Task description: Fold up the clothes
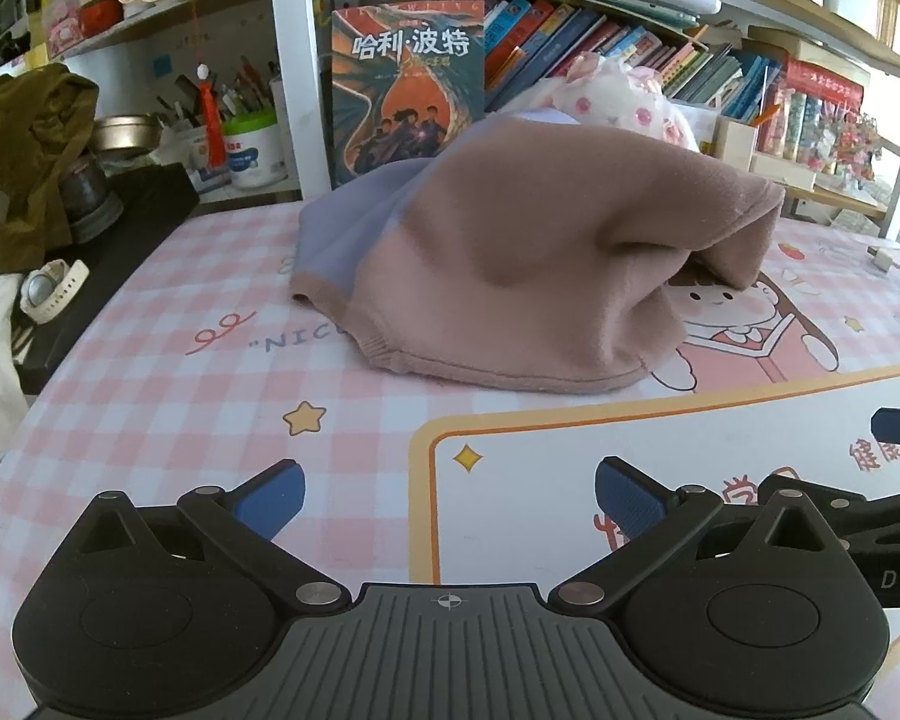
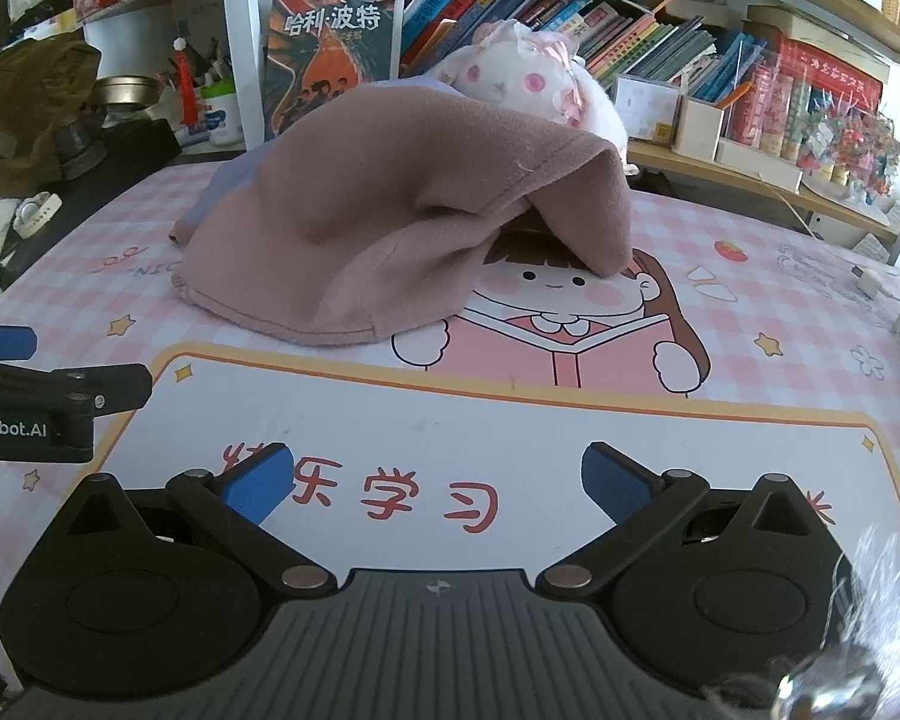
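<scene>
I see both wrist views sit low over the near table, facing far toward the shelves. Left view stands left of right. Both share the garment, book and plush, fairly near.

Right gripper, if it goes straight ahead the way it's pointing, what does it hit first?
Most likely the pink garment heaped on the desk mat. The right gripper is open and only bare mat lies between, though depth is hard to judge.
</scene>
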A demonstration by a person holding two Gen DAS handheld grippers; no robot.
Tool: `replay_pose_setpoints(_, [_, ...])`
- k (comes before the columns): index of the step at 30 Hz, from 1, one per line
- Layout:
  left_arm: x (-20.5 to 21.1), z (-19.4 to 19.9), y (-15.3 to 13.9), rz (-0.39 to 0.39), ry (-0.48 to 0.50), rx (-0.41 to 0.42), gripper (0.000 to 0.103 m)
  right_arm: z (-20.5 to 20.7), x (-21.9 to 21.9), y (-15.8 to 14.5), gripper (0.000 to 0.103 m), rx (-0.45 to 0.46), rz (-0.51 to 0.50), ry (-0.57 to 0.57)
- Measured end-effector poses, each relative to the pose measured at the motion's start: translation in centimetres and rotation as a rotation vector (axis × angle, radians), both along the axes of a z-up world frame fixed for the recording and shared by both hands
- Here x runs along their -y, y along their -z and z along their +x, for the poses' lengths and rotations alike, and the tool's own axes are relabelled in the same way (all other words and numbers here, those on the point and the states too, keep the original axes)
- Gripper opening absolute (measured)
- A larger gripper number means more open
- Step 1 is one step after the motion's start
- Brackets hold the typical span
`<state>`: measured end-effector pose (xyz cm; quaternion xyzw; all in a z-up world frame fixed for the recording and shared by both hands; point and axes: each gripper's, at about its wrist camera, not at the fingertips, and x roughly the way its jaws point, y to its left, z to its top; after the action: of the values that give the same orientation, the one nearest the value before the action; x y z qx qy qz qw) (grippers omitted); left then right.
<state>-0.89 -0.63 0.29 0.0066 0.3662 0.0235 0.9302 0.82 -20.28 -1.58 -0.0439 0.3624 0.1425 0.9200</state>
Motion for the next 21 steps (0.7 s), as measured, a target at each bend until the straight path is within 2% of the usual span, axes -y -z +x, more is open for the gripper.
replay_pose_setpoints(10, [0.4,-0.4,0.0,-0.005,0.001,0.002,0.103,-0.3,0.0,0.3,0.103,-0.021,0.027,-0.042])
replay_pose_setpoints(21, [1.1,-0.8,0.2,0.002,-0.005,0.001,0.103,-0.3,0.8,0.6,0.101,-0.036,0.032,-0.028])
